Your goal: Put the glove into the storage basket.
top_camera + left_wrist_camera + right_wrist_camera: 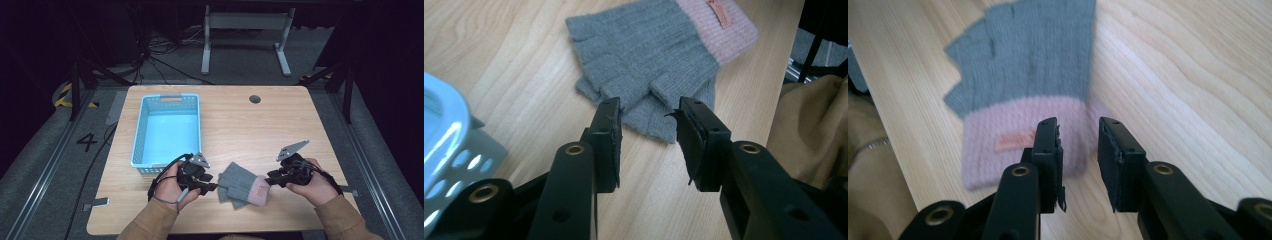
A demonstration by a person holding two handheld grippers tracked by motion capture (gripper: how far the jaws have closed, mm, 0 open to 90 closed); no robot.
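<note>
lower glove (651, 117) — mostly hidden

Glove (243, 185) on table (260, 130), between both grippers, basket (169, 131) behind-left.

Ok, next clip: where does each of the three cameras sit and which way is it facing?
High view: fixed above the person's side, looking forward and down on the table, basket and glove; forearms, hands, left tongs and right tongs show.
Left gripper view: rides the left tongs, facing the glove's finger end; open black jaws and the basket's corner show.
Right gripper view: rides the right tongs, facing the glove's pink cuff; open jaws show.
Shared: all three see the glove on the table.
</note>
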